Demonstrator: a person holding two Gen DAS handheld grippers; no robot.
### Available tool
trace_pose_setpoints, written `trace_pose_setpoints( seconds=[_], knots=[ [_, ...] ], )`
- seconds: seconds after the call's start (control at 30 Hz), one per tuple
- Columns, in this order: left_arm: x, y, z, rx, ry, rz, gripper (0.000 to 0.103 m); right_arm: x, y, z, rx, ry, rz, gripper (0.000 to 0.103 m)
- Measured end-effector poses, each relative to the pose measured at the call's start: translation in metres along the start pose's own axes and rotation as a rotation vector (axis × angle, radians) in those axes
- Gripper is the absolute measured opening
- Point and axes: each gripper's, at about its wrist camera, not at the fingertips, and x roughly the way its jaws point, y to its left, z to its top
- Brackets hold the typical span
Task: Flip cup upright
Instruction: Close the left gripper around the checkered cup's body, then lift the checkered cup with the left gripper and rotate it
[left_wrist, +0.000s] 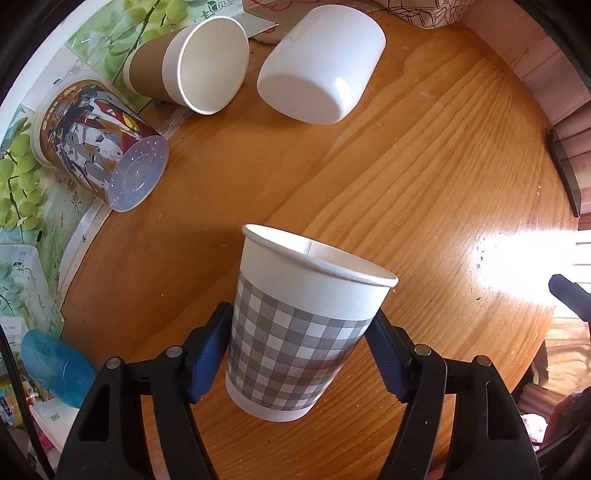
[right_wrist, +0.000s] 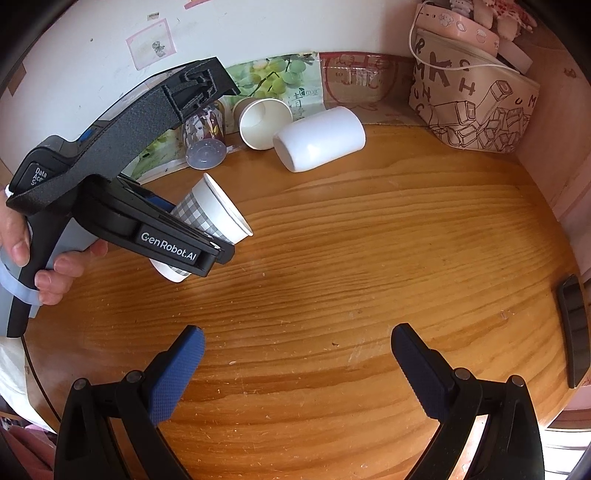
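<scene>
We had the checked paper cup (left_wrist: 295, 332) clamped between the blue pads of the left tongs (left_wrist: 301, 354), held clear above the wooden tabletop (left_wrist: 424, 177) with its mouth tilted up and away from the camera; in the right wrist view the same cup (right_wrist: 212, 218) leaned rim-outward, so by our judgement it was turned most of the way toward upright but not yet set down. The right tongs (right_wrist: 297, 363) stood wide apart over bare wood, gripping nothing. Three other cups lay on their sides near the back edge: a brown-sleeved paper cup (left_wrist: 188, 64), a white cup (left_wrist: 321, 68) and a printed plastic cup (left_wrist: 99, 144). The main risk we saw was in the release. If the cup was lowered while leaning like this, its base would meet the wood on one edge, and opening the pads then could let it tip over again or roll toward the others. Thin paper walls also give under pressure, so a hard squeeze might crease the side or make the cup spring sideways when freed. A release from too high could make so light a cup bounce and topple. Levelling the base before letting go looked to us the safer course.
</scene>
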Motion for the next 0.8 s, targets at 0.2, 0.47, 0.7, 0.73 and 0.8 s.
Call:
trace_pose_setpoints(
  seconds=[0.2,0.47,0.7,0.73,0.8],
  knots=[
    [-0.005,0.012,0.000,-0.108,-0.010,-0.044,0.074,0.000,0.001,0.000,-0.029,0.001,0.010,0.101],
    [-0.006,0.032,-0.020,-0.289,-0.015,-0.105,0.074,-0.003,0.003,-0.007,-0.082,0.005,0.035,0.101],
    [0.014,0.053,-0.067,-0.463,-0.017,-0.168,0.074,-0.018,0.008,-0.017,-0.201,-0.018,0.064,0.101],
    [0.016,0.055,-0.074,-0.487,-0.020,-0.174,0.074,-0.021,0.009,-0.019,-0.219,-0.020,0.068,0.101],
    [0.022,0.061,-0.089,-0.543,-0.025,-0.194,0.074,-0.024,0.009,-0.023,-0.255,-0.019,0.073,0.101]
  ],
)
